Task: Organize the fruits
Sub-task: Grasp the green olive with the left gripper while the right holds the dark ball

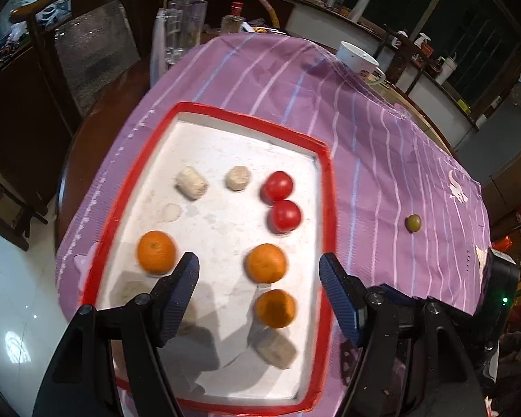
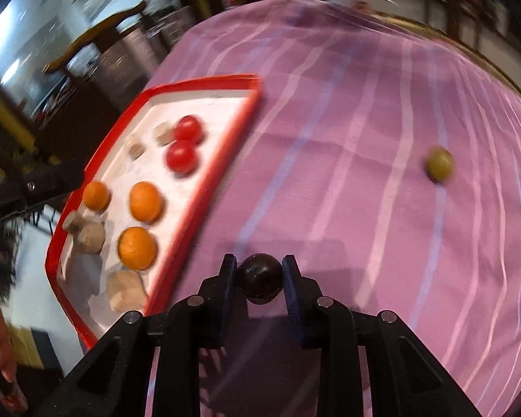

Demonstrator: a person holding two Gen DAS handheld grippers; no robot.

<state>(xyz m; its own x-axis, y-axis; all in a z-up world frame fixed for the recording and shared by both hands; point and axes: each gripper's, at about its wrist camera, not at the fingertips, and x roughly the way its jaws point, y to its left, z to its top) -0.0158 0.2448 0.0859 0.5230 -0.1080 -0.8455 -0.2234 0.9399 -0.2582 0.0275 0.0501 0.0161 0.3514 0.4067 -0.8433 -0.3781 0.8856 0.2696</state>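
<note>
A red-rimmed white tray (image 1: 324, 180) (image 2: 225, 173) lies on the purple striped cloth. It holds two red tomatoes (image 1: 277, 186) (image 2: 181, 156), three oranges (image 1: 265, 263) (image 2: 145, 201) and several pale beige chunks (image 1: 191, 183) (image 2: 125, 290). A green grape (image 1: 413, 223) (image 2: 439, 164) lies on the cloth right of the tray. My left gripper (image 1: 258, 267) is open above the tray's near half, over an orange. My right gripper (image 2: 259, 279) is shut on a dark round fruit (image 2: 259, 278), held over the cloth just right of the tray.
A glass mug (image 1: 182, 31), a bottle (image 1: 233, 21) and a white cup (image 1: 357, 57) stand at the table's far edge. A wooden chair (image 1: 69, 34) is at the far left. The cloth (image 2: 347, 173) spreads right of the tray.
</note>
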